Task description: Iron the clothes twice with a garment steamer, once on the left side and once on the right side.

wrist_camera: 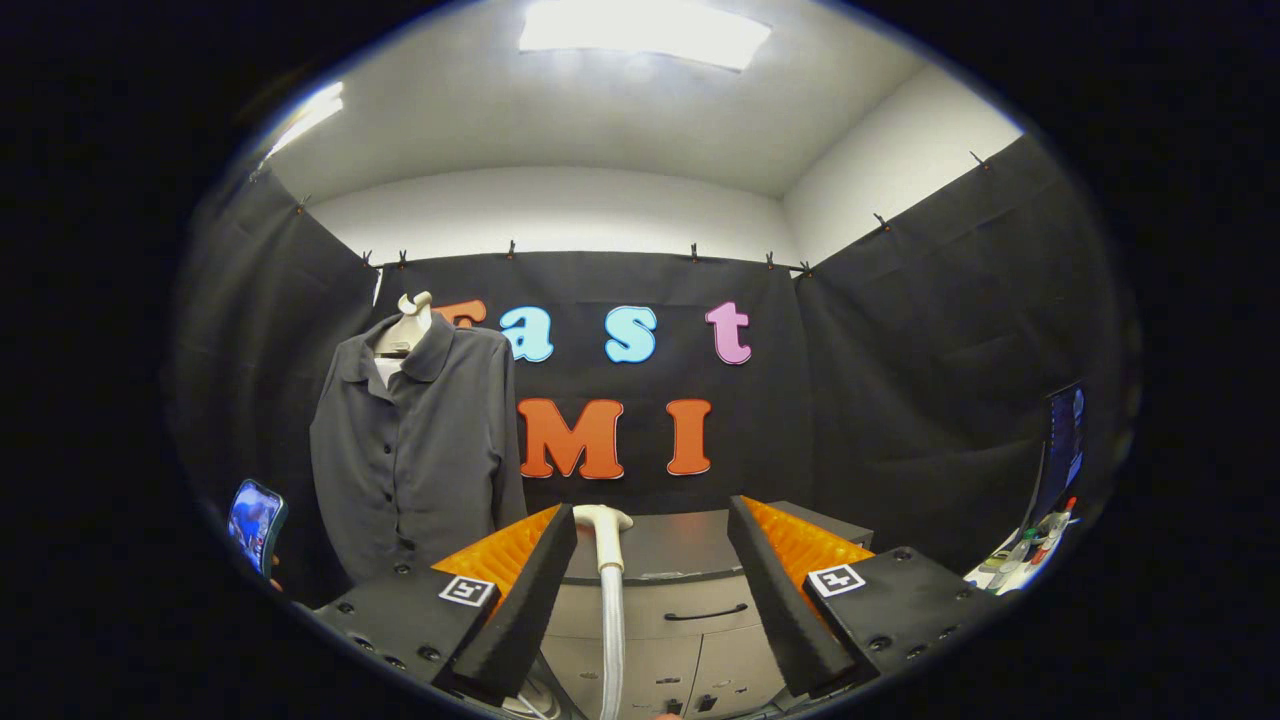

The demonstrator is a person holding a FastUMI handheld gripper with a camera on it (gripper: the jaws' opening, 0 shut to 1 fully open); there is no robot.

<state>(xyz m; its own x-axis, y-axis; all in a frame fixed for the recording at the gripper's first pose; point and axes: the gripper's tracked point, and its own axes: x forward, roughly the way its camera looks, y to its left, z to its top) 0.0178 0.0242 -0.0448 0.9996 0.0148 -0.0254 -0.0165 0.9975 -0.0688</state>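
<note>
Jaws apart; one steamer point(603, 530), one shirt point(415, 450).

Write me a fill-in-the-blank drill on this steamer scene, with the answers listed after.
1. The gripper has its fingers ____, with nothing pressed between them.
2. The steamer head stands between the fingers, nearer the ____ one.
3. The shirt hangs on a mannequin, its front buttons ____.
4. The cabinet ahead has a dark top and ____ drawers.

Answers: open; left; fastened; pale
</note>
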